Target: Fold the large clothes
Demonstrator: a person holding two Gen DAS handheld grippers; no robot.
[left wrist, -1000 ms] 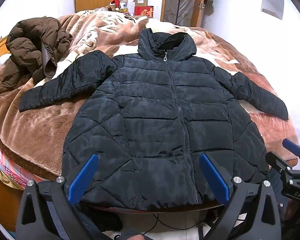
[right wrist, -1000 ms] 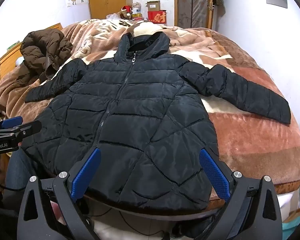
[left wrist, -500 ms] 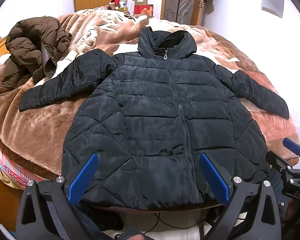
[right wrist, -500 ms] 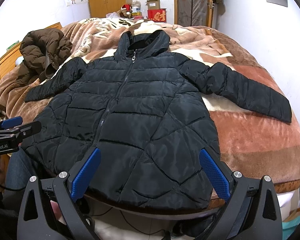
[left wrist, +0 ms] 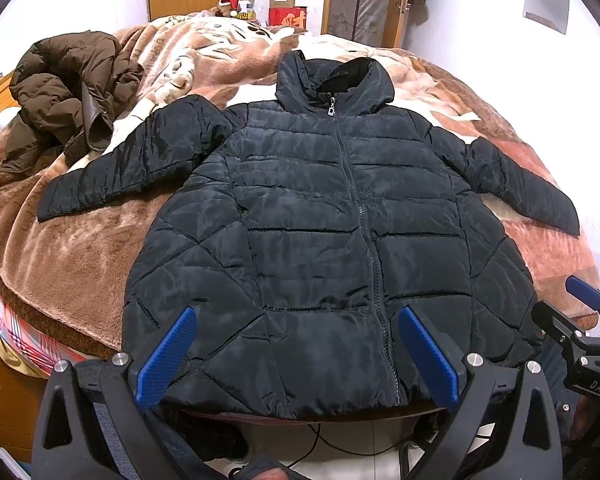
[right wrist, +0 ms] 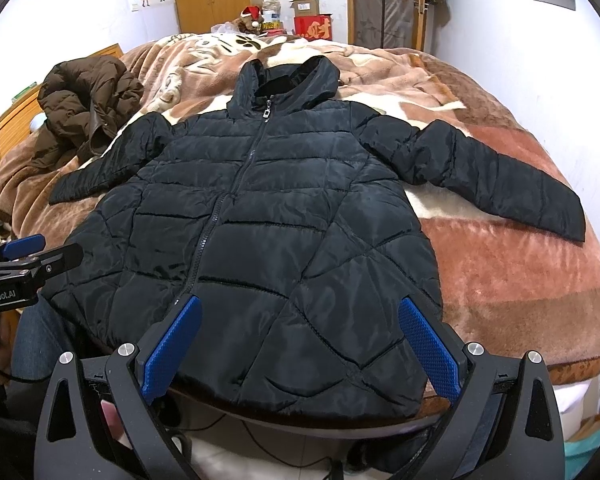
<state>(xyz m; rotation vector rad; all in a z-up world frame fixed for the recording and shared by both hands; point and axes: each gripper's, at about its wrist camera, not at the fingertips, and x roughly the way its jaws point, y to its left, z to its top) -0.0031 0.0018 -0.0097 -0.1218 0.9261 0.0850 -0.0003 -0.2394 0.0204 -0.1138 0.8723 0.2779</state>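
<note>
Both cameras have crept slightly toward the hem; nothing else has shifted. Left gripper (left wrist: 296, 354): blue fingers spread apart, empty, above hem. Right gripper (right wrist: 298, 346): likewise spread, empty. Black puffer jacket (left wrist: 320, 236): flat, zipped, sleeves out, on brown blanket (left wrist: 80, 248). Brown coat (left wrist: 64, 92): heaped far left.

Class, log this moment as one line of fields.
stage: before fold | jacket: flat, zipped, sleeves spread | left tongs: open, empty | right tongs: open, empty | brown coat: heaped aside
</note>
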